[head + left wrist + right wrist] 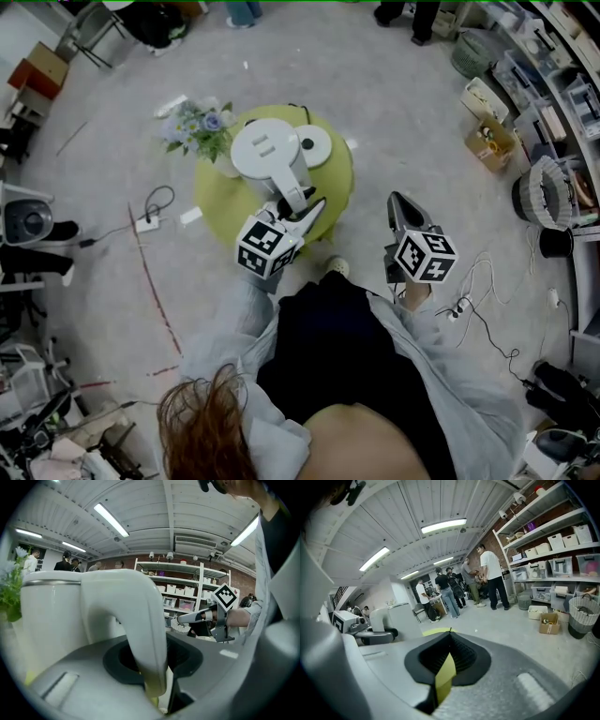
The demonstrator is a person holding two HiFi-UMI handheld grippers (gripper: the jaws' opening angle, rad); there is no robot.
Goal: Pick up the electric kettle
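Left tongs [299, 208] grip kettle handle [289, 185]; right tongs [397, 201] clear.

A round green tabletop [220, 208] stands on the grey floor [375, 112] before you, a bunch of pale blue and white flowers [199, 127] at its far left edge. A power strip [147, 223] and its cable [159, 199] lie on the floor to your left; a cardboard box [494, 142] and a slatted basket [544, 192] sit near the shelves [553, 541] on your right, several people [490, 573] standing beyond.
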